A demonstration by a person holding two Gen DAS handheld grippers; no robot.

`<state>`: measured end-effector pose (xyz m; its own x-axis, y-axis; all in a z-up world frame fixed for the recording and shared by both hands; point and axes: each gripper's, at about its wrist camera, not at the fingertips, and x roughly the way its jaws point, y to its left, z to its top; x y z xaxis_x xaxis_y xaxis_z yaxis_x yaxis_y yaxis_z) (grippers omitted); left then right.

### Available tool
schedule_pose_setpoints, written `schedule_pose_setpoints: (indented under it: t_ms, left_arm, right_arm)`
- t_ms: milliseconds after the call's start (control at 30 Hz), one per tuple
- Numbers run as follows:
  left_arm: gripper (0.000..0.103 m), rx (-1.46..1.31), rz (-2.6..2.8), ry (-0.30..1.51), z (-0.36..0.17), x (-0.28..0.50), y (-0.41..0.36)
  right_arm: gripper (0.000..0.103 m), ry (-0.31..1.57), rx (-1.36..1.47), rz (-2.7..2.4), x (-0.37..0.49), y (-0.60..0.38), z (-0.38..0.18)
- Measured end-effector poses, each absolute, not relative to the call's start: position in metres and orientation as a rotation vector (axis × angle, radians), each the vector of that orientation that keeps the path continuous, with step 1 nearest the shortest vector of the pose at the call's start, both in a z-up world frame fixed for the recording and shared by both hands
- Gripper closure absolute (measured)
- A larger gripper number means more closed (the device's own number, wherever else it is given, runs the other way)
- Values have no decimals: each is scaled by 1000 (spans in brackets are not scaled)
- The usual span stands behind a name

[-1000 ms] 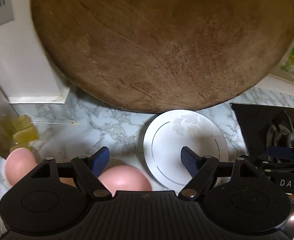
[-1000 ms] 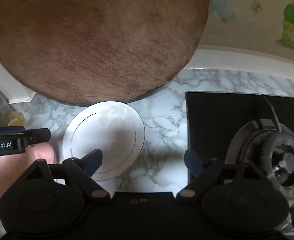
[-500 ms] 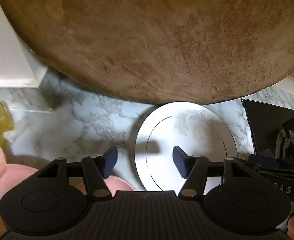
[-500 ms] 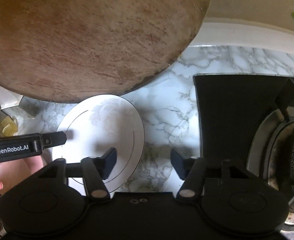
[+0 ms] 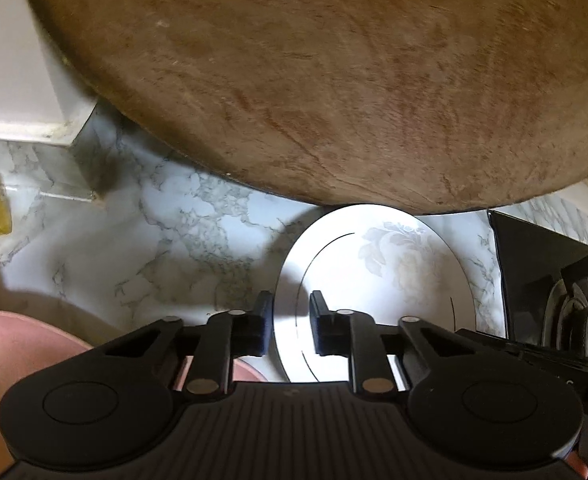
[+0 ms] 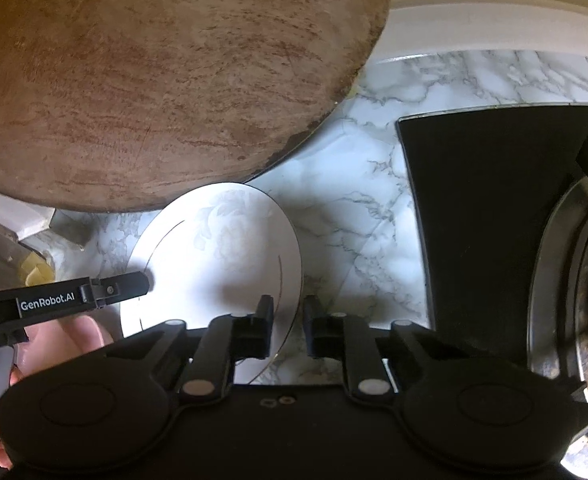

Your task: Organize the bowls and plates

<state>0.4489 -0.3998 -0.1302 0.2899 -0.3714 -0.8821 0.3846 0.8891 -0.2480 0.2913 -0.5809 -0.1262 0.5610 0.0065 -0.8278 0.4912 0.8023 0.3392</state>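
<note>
Jaws of both grippers have just closed onto opposite rims of the plate (image 5: 374,276).

Dim, warm light; soft gripper shadows across the pale plate (image 5: 378,280); fisheye-bent edges.

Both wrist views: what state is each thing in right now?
White round flower-print plate: flat on the marble counter, empty.
Round wooden board: bare, scored.
Left gripper: jaws just closed narrow astride the plate's left rim; grip unclear.
Right gripper: jaws just closed narrow astride the plate's right rim; grip unclear.
Gas burner: no flame visible, no pot.
</note>
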Motion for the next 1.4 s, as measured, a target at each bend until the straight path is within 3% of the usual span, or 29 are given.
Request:
schedule_pose_setpoints:
  t_ms: [800,1400]
  left_arm:
    - [90,-59,-557,1163,-120,434,-384]
    - [90,-44,-659,1099,-70,356,-348]
  right_arm:
    - [93,884,623,-312,264,-577,-110]
    - [93,827,624,-305,188,-539,-67]
